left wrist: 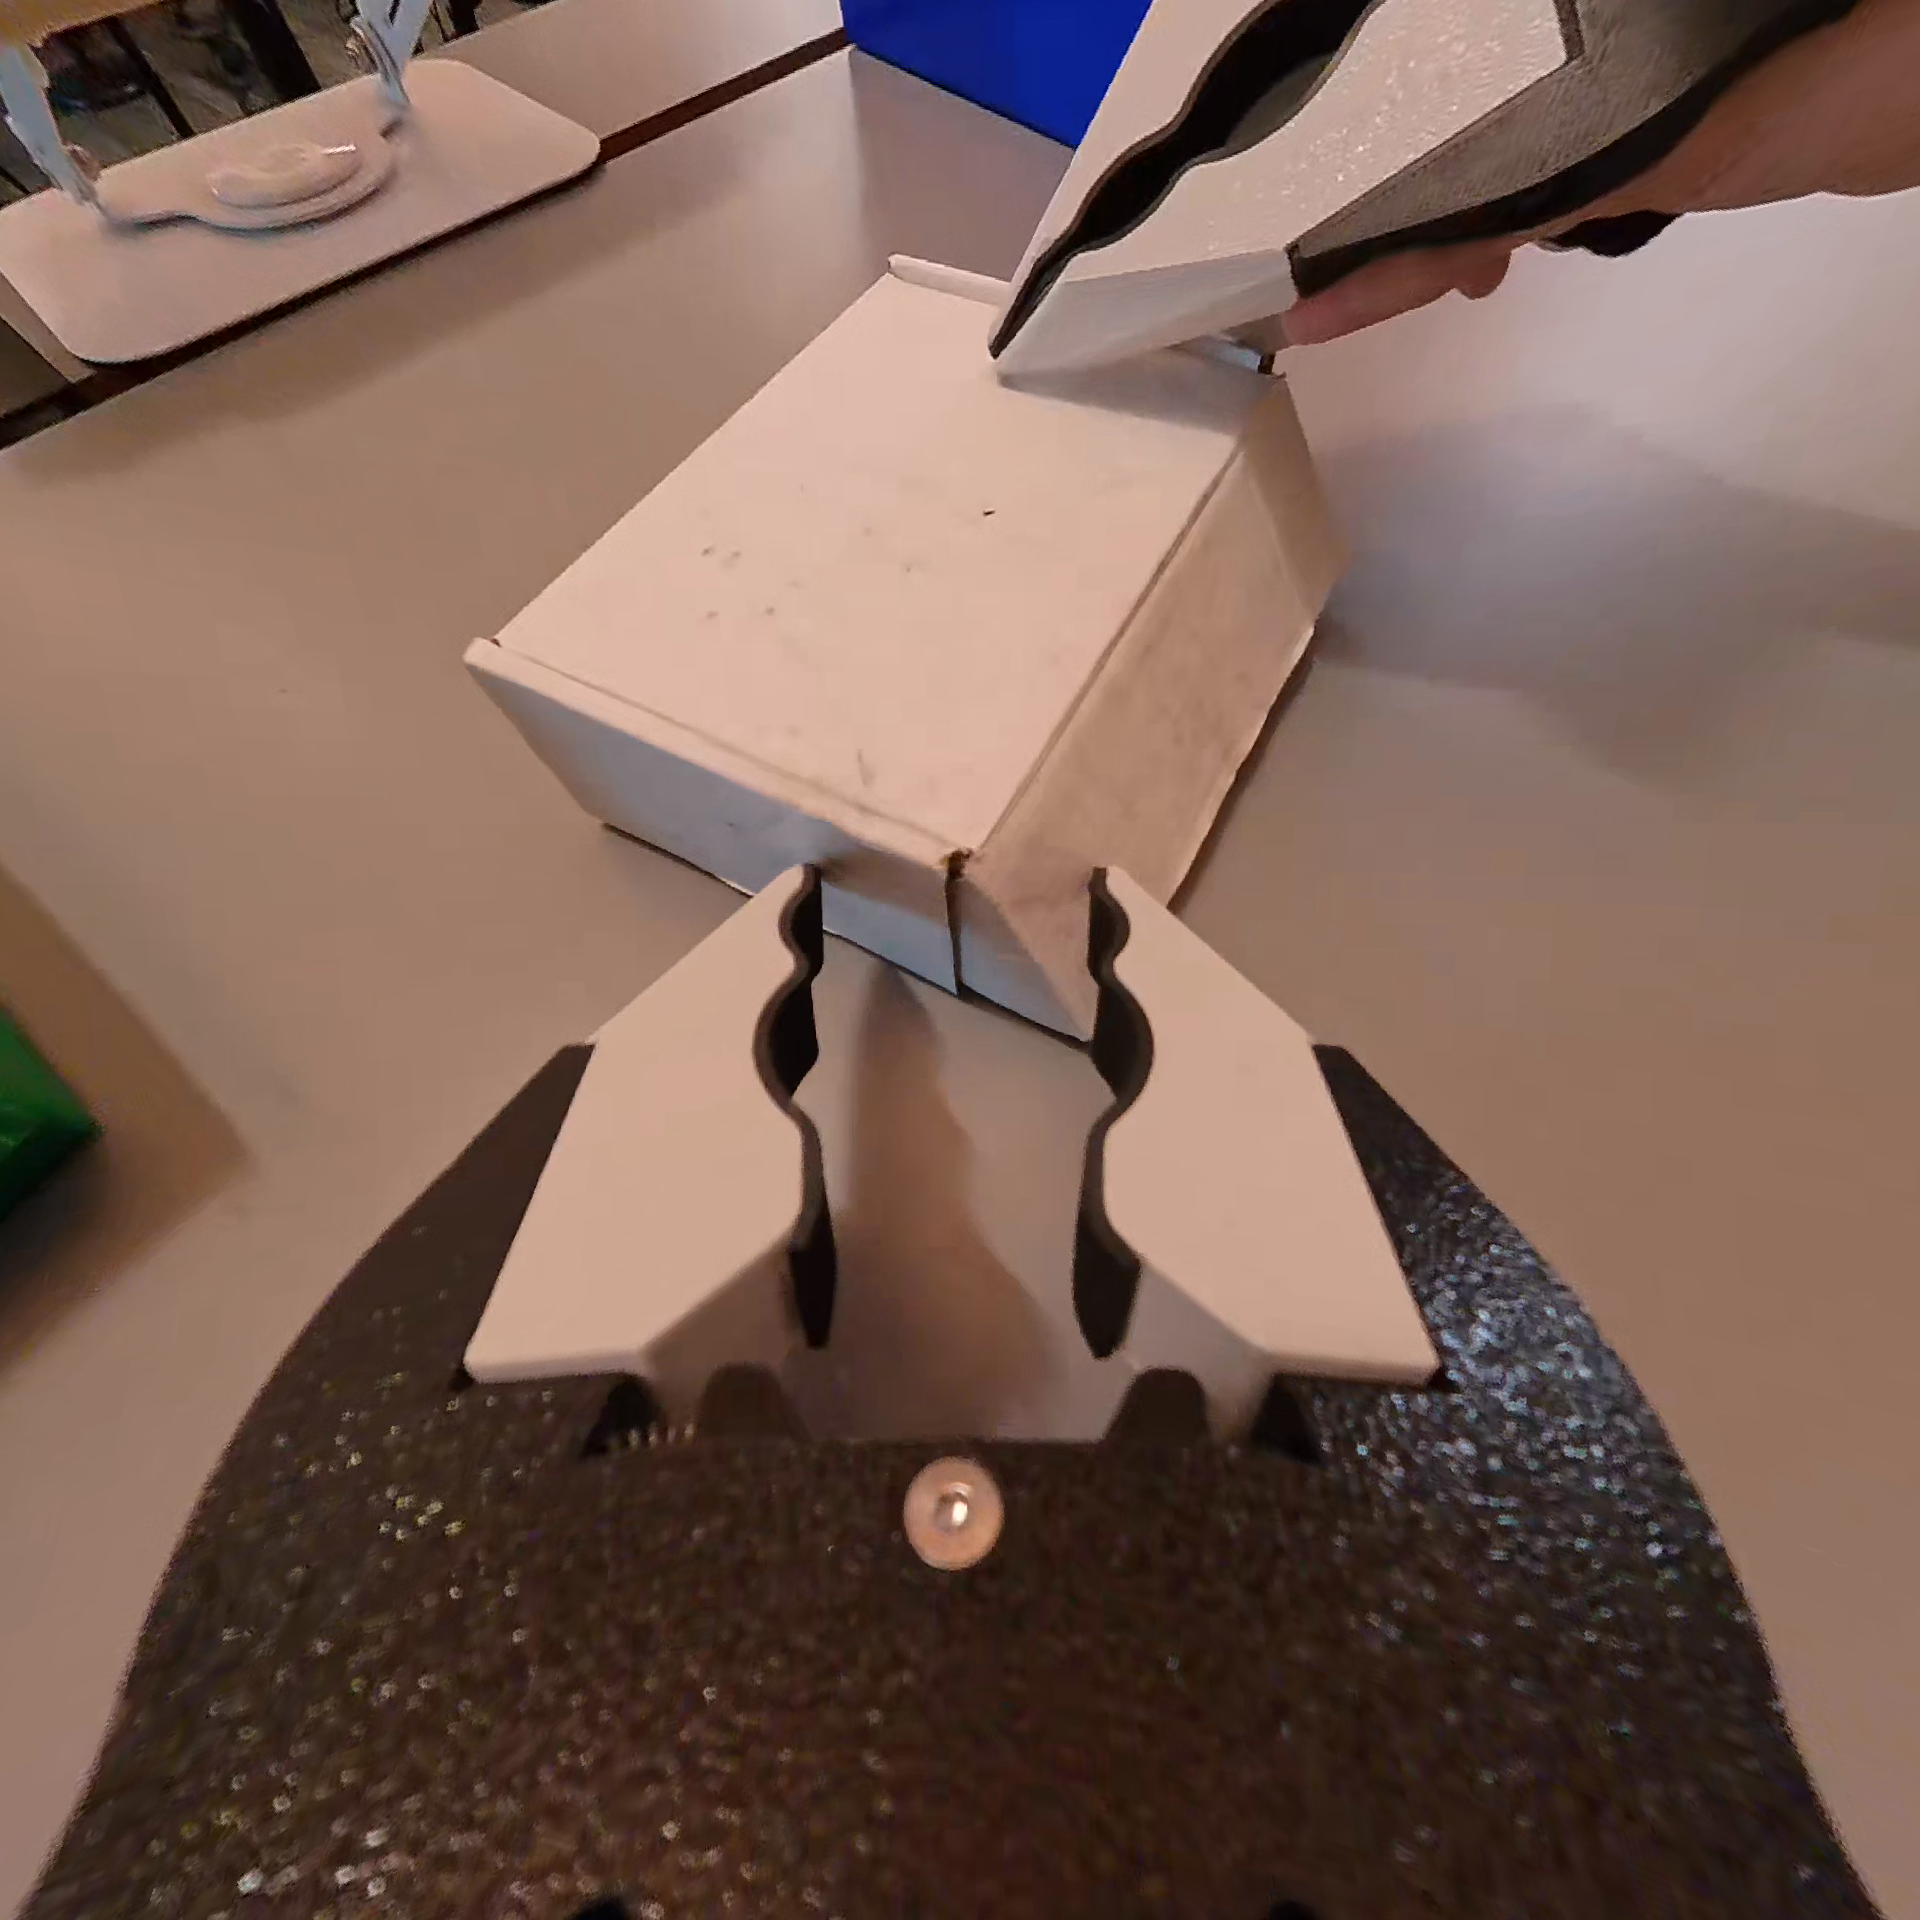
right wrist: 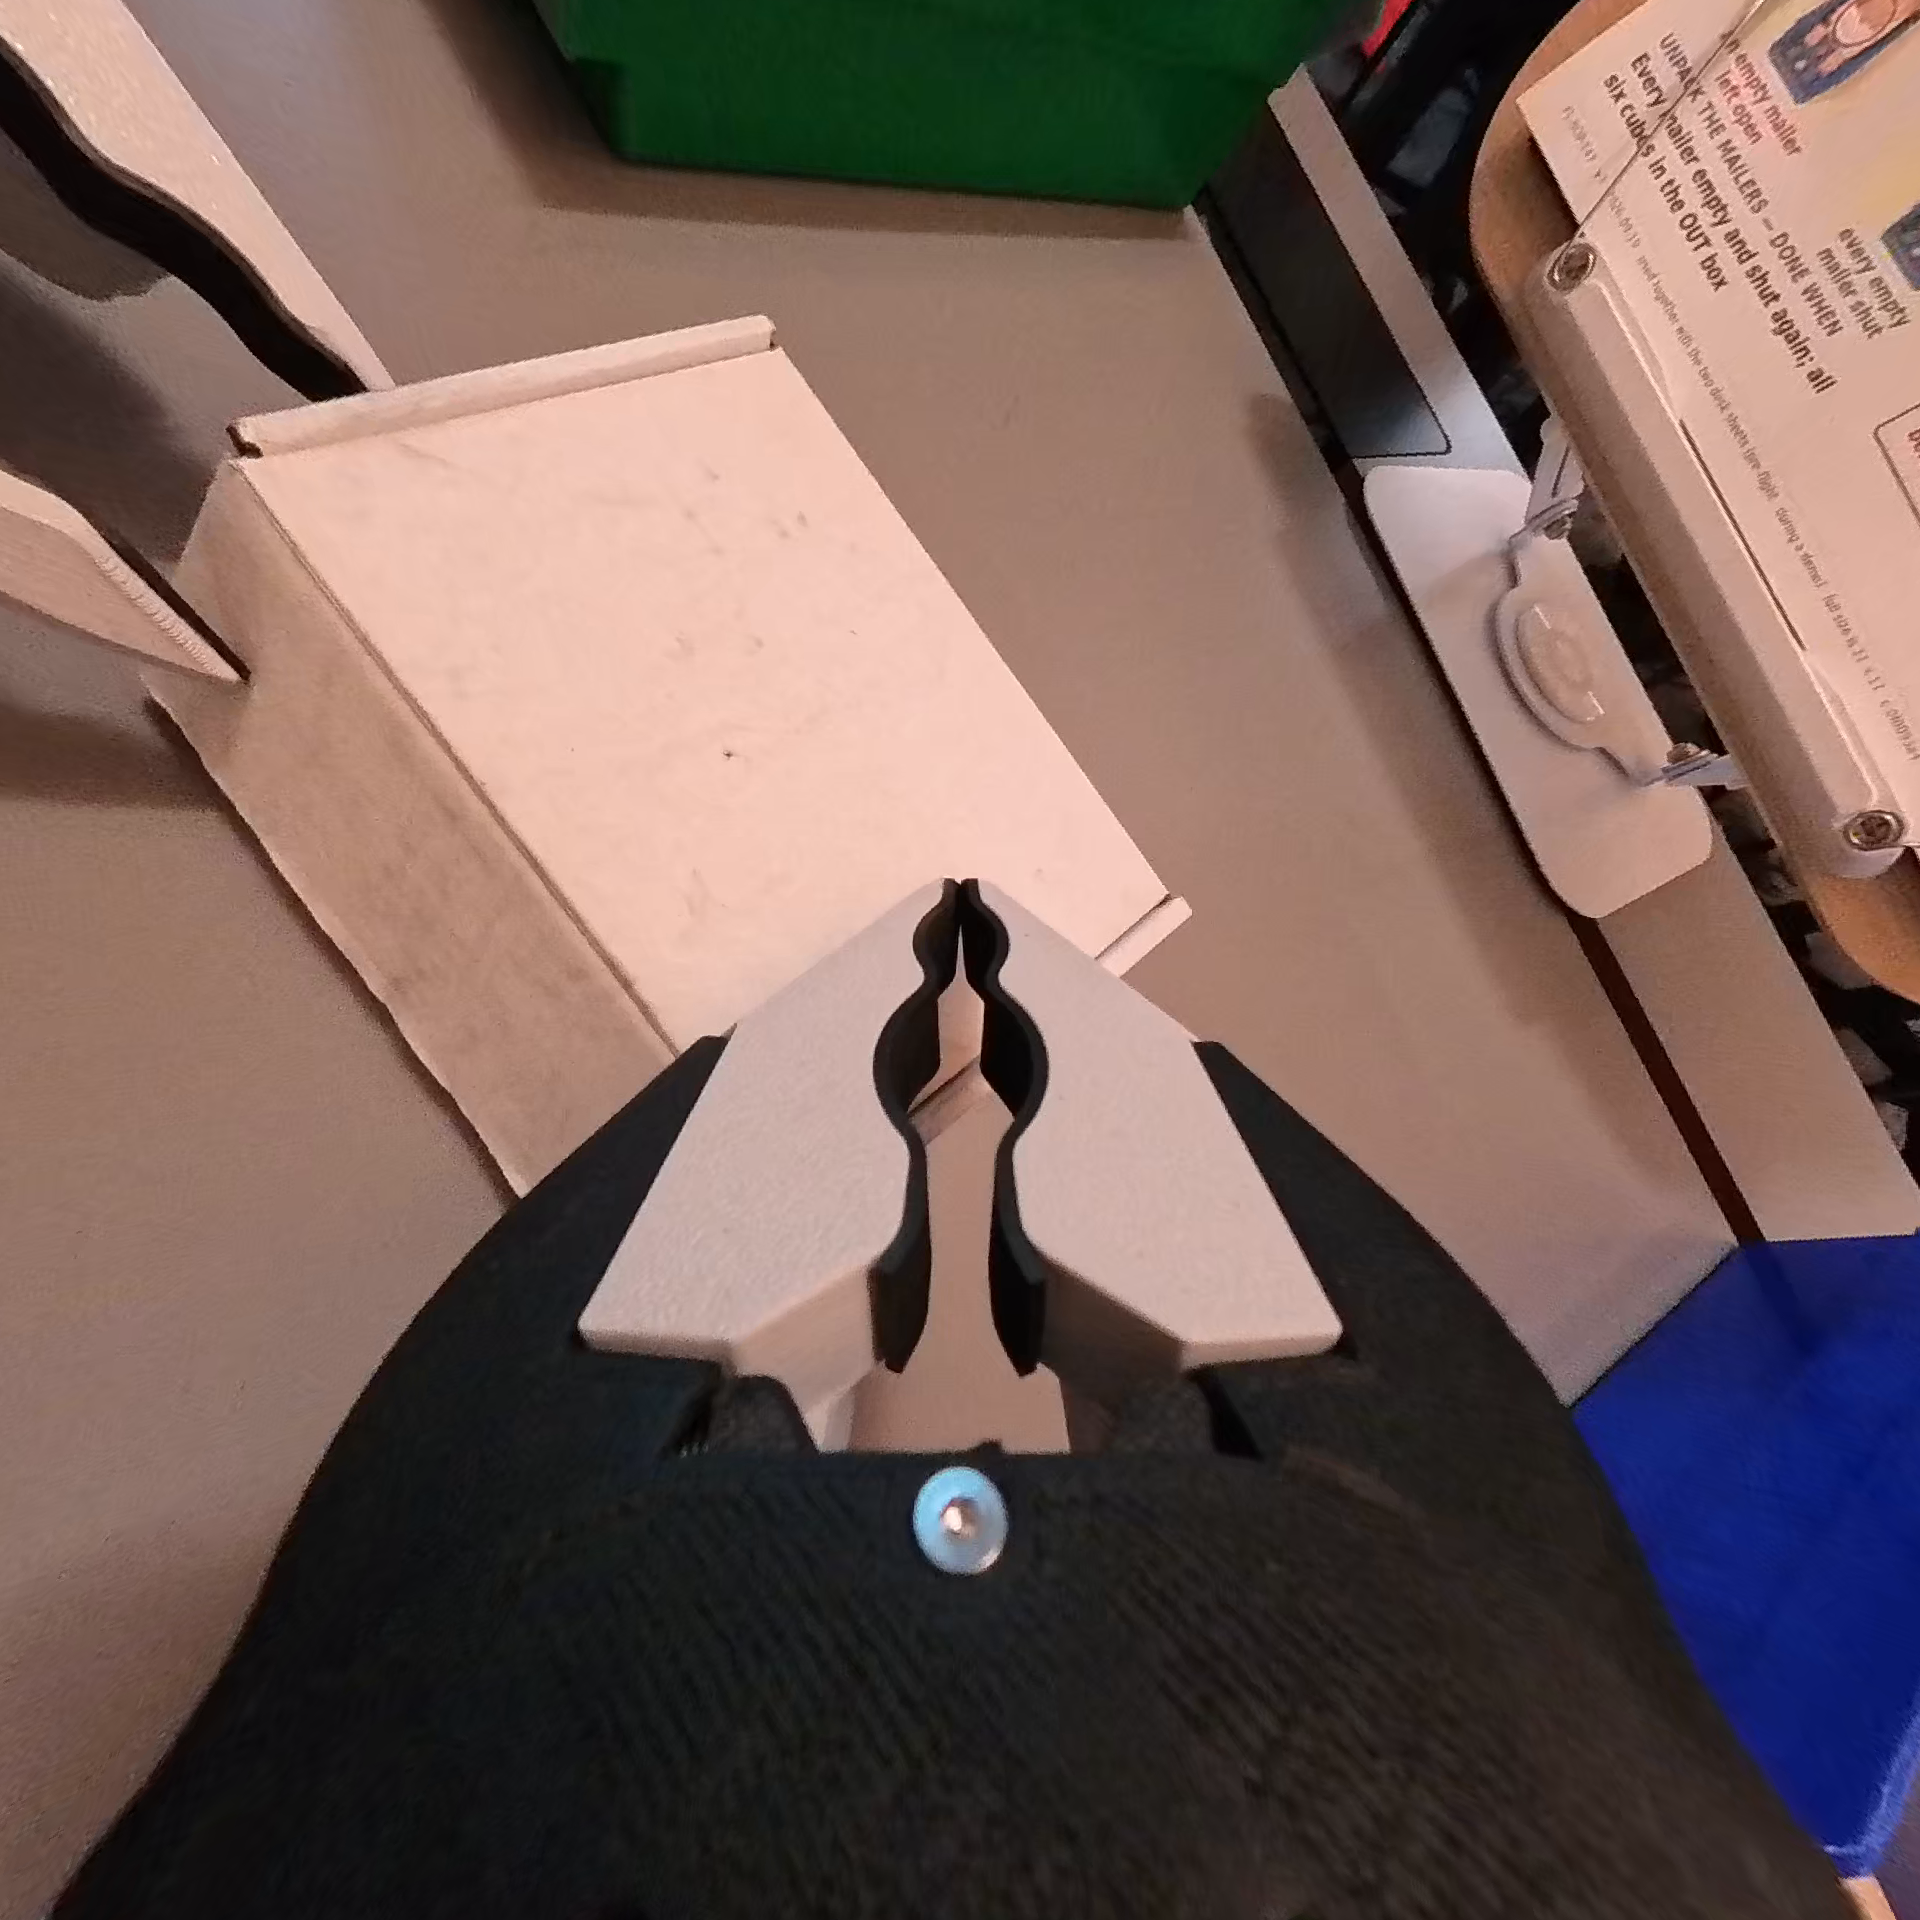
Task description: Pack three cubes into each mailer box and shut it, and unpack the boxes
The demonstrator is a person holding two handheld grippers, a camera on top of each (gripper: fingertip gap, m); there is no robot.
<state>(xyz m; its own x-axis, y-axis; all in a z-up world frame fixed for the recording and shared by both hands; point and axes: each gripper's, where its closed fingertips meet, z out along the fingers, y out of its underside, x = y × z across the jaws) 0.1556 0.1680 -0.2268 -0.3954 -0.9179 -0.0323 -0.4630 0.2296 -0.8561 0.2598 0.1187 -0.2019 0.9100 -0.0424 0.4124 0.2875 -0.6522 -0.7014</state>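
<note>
A white mailer box (left wrist: 883, 582) lies shut on the grey table (left wrist: 1558, 935); it also shows in the right wrist view (right wrist: 644, 644). My left gripper (left wrist: 956, 904) is open, and its two fingers straddle the box's near corner without closing on it. It shows at the upper left of the right wrist view (right wrist: 296, 530). My right gripper (right wrist: 961, 888) is shut and empty, with its tips on the lid near the opposite corner. In the left wrist view it (left wrist: 1013, 348) comes in from the top right, held by a hand. No cubes are in view.
A green bin (right wrist: 914, 94) stands beyond the box, and a blue bin (right wrist: 1766, 1507) stands at the right. A white tray with a clip stand (left wrist: 291, 197) sits on the neighbouring table. A board with a printed sheet (right wrist: 1714, 312) hangs at the far right.
</note>
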